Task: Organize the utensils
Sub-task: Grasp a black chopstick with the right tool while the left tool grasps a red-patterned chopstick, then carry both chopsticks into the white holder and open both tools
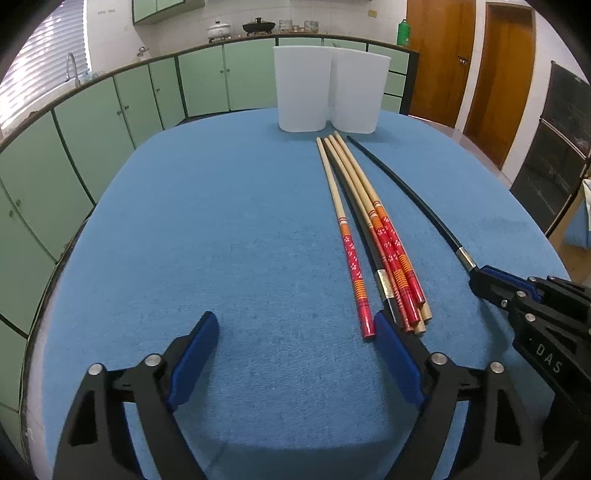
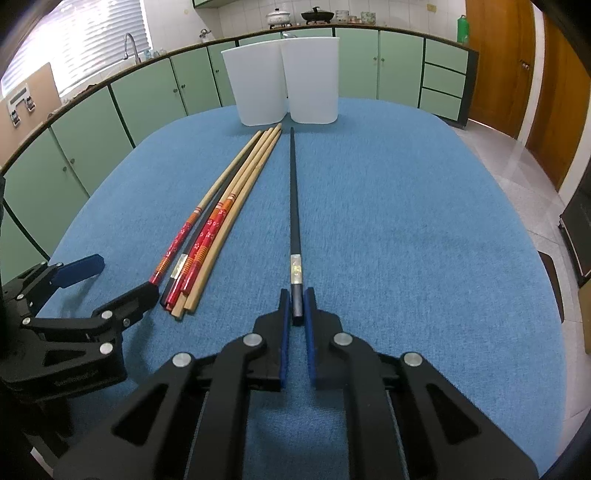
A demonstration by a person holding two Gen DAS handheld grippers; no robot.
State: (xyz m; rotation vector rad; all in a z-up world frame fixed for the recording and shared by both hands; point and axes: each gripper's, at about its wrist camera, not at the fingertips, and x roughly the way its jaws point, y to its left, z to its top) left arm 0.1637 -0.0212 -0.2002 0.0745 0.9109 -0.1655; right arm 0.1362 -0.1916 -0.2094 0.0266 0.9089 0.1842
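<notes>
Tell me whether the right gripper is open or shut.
Shut. The right gripper has its blue pads closed on the end of the lone black chopstick, which lies apart from the bundle of chopsticks.

Chopstick bundle (image 2: 218, 221) left of lone chopstick (image 2: 294, 199), containers (image 2: 282, 81) behind.

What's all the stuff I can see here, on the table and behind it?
Holders: two, white, side by side at the table's far end.
Black chopsticks: two; one alone with its near end between the right gripper's pads, one in the bundle.
Patterned chopsticks: several, tan with red and orange ends, bundled left of the lone black one.
Table: one, blue cloth.
Cabinets: green, along the back wall.
Pots: two, white and black, on the counter.
Bottle: one, green, by the wooden doors.
Left gripper: black, blue pads, open.
Right gripper: black, blue pads, shut on the black chopstick.
</notes>
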